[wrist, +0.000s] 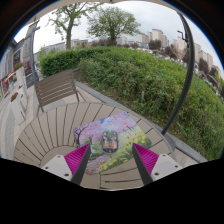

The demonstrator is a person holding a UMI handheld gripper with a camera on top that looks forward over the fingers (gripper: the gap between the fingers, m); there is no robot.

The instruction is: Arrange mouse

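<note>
A dark mouse (pixel 110 141) lies on a colourful flowered mouse mat (pixel 113 128) on a curved wooden slatted table (pixel 50 135). My gripper (pixel 111 150) is open, with its magenta pads (pixel 77 158) spread wide. The mouse sits just ahead of the fingertips and midway between them, with a gap at each side. It rests on the mat on its own. The near edge of the mat reaches in between the fingers.
A wooden bench (pixel 56 88) stands beyond the table at the left. A tall green hedge (pixel 150 80) runs behind the table. A dark pole (pixel 186 70) rises at the right. Trees and buildings are far off.
</note>
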